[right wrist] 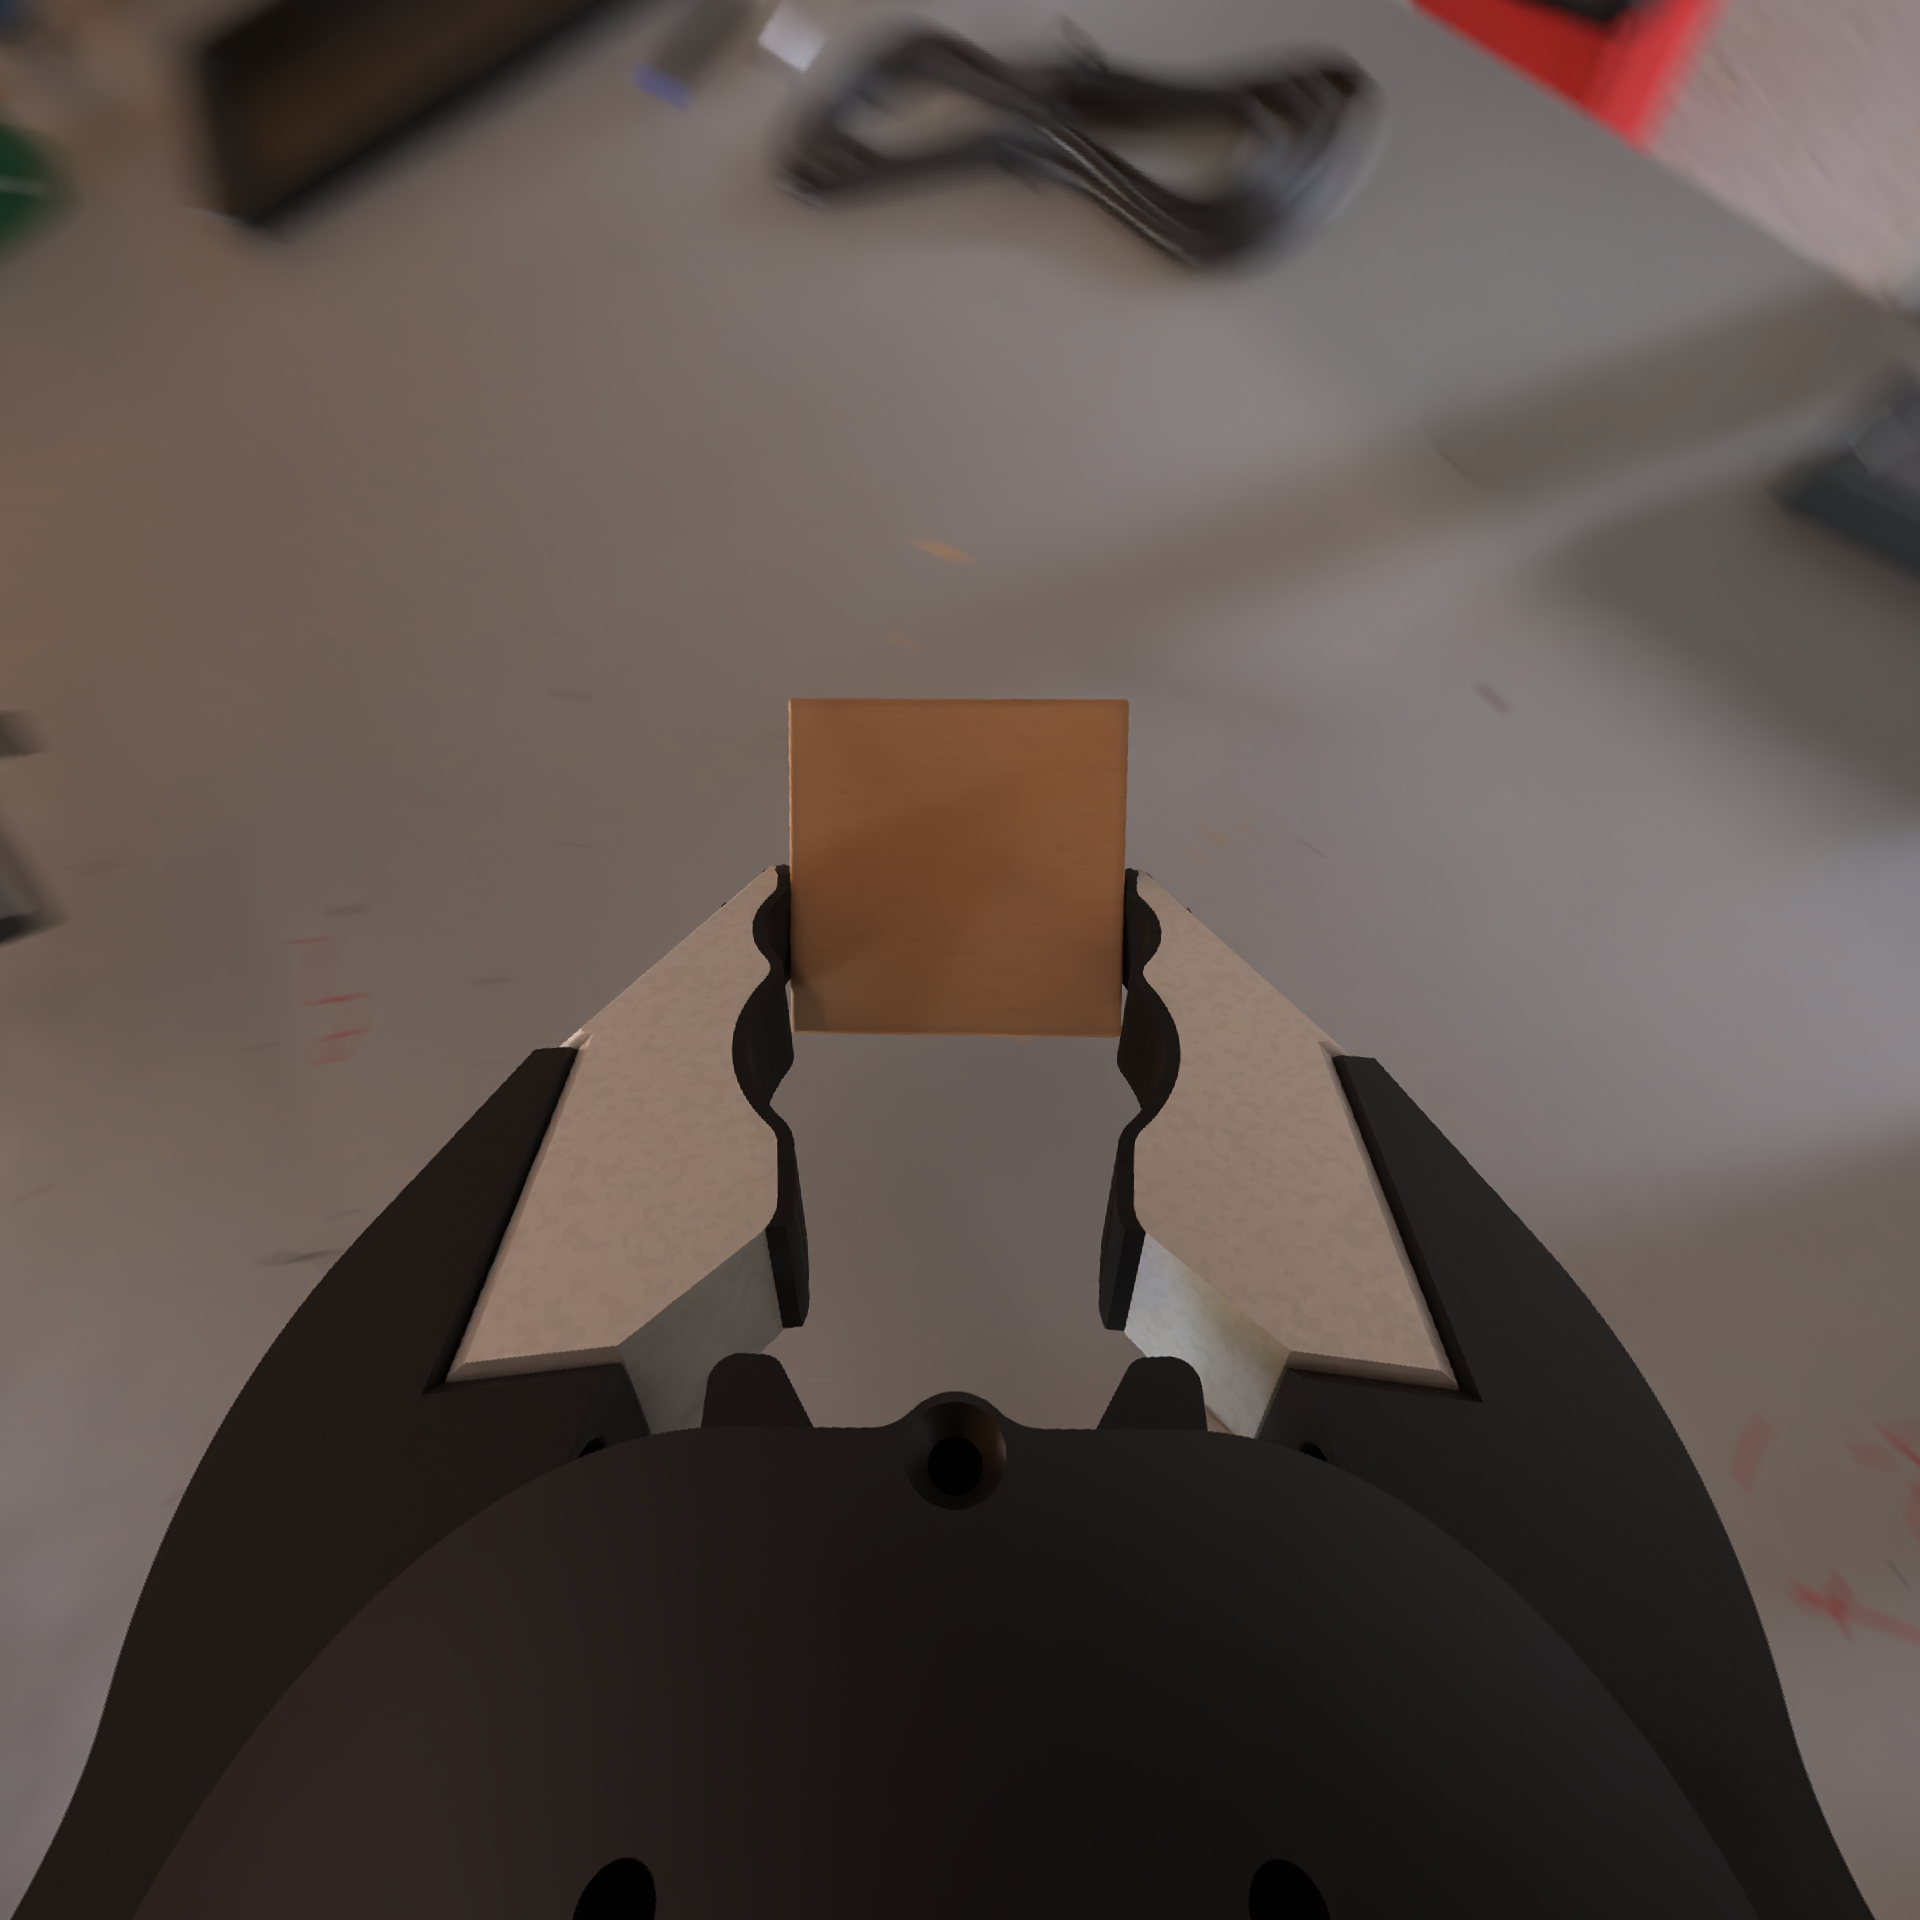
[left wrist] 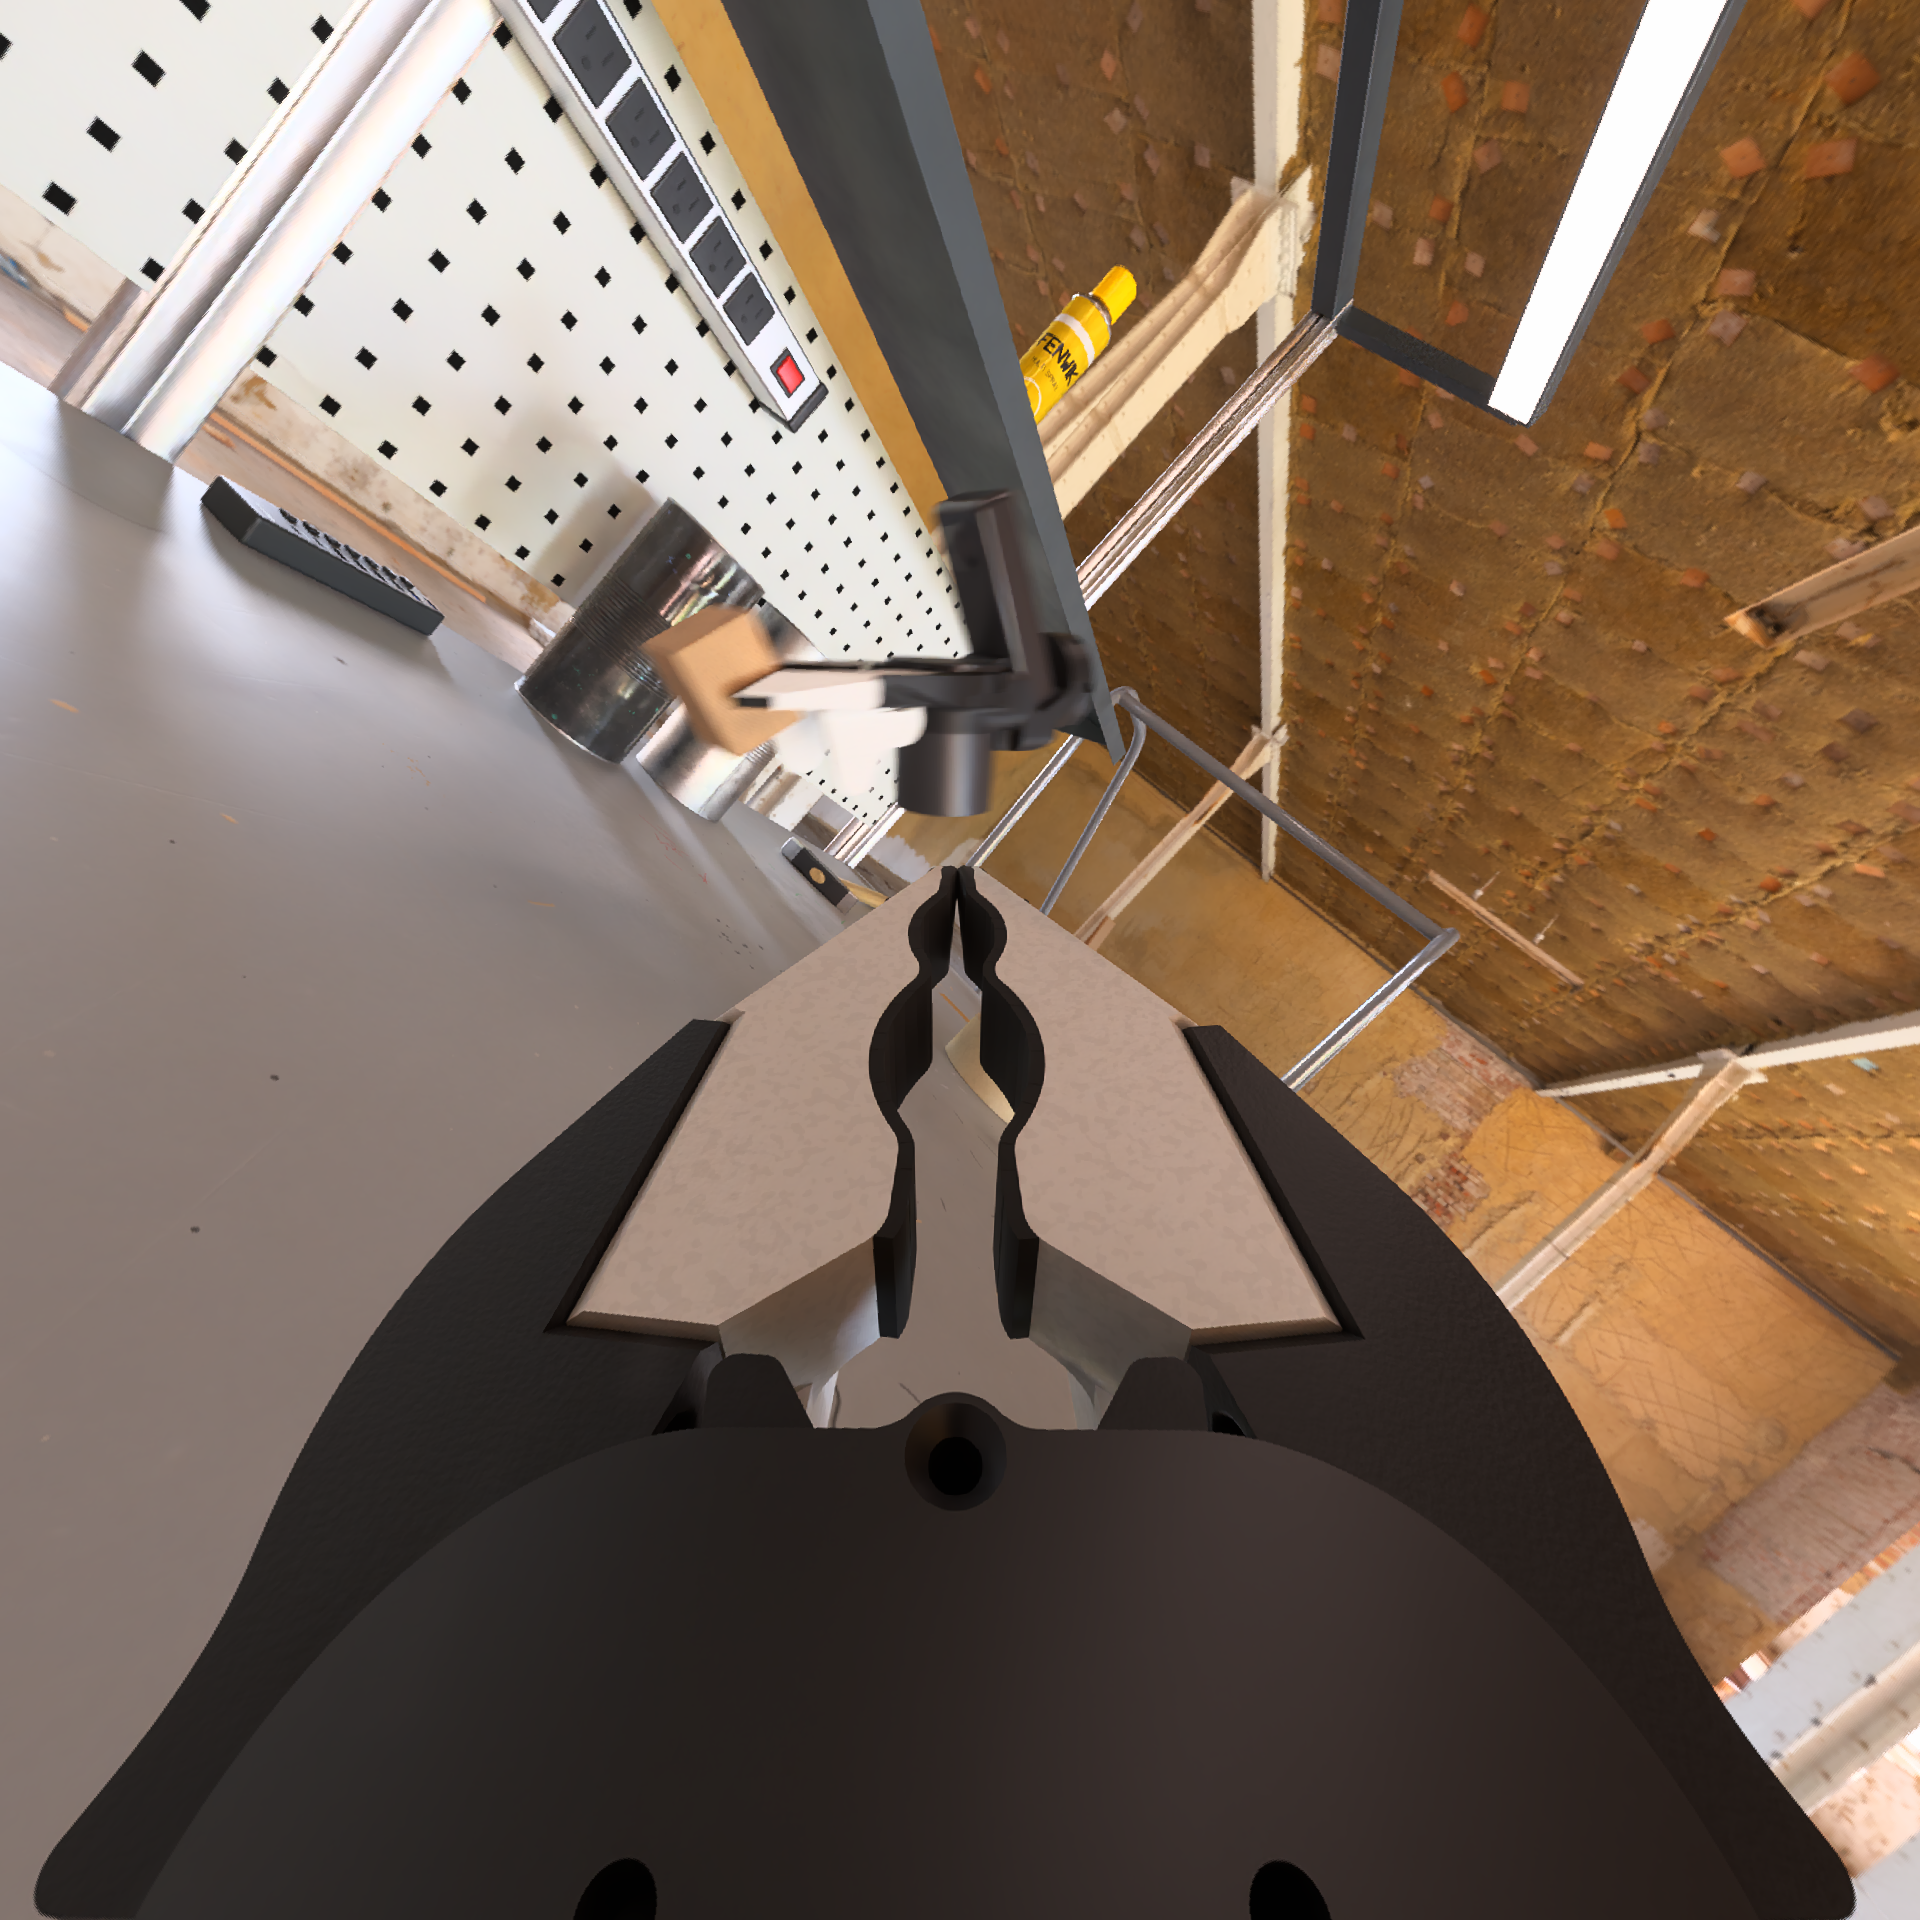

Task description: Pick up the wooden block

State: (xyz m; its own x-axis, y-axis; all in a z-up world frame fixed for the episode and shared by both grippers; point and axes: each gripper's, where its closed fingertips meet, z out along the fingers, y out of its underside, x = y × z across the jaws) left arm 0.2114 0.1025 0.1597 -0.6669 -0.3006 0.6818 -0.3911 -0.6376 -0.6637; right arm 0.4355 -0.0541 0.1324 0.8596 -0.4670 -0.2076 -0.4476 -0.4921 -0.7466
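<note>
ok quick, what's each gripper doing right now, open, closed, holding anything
Left gripper: closed, holding nothing.
Right gripper: closed on the wooden block, which is lifted off the table.

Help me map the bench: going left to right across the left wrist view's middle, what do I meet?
Black remote → metal can → wooden block → right hand-held gripper → yellow tube

Right gripper clamps wooden block between fingertips – block held above grey table, square face toward camera; blurred beyond: black cable bundle, dark flat box, red object at far corner
</note>
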